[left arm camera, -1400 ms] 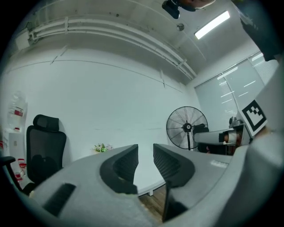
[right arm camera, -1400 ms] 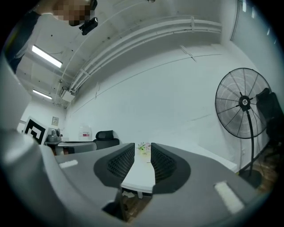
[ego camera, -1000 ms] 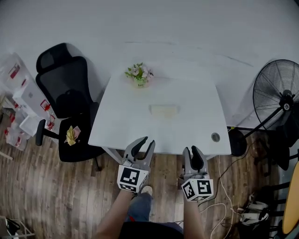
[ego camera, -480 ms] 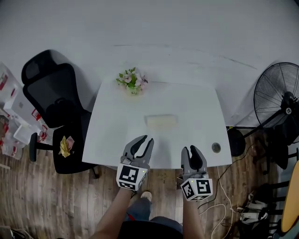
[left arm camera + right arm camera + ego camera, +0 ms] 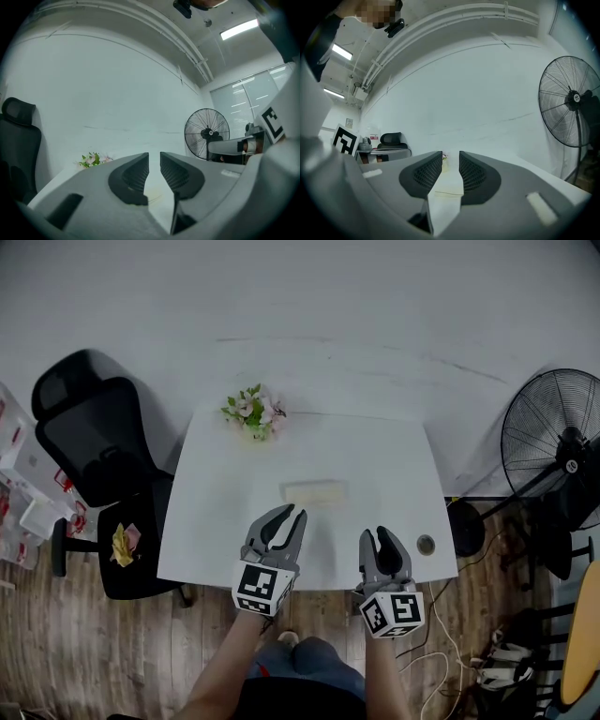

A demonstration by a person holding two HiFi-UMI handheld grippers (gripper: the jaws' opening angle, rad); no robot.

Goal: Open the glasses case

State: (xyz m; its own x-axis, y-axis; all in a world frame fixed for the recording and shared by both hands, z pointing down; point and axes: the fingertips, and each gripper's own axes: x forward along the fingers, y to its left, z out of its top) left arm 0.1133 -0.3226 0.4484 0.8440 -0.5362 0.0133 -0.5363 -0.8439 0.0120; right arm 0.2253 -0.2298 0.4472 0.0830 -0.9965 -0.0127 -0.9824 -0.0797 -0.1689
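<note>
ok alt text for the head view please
A pale glasses case lies untouched in the middle of a white table, with the left tongs and right tongs held empty over the near edge. Flowers stand near the far left corner.

We see a white worktop (image 5: pixel 375 465) bearing a pale glasses case (image 5: pixel 315 491) mid-surface, flowers (image 5: pixel 251 412) at its far left corner, and a round cable port (image 5: pixel 426 545) near the front right corner.

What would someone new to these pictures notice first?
The left hand-held gripper and right hand-held gripper, each with a black-and-white marker cube, hang over the near edge of the white table, jaws slightly apart and empty. Beyond them a pale glasses case lies mid-table, with flowers at the far left corner.
</note>
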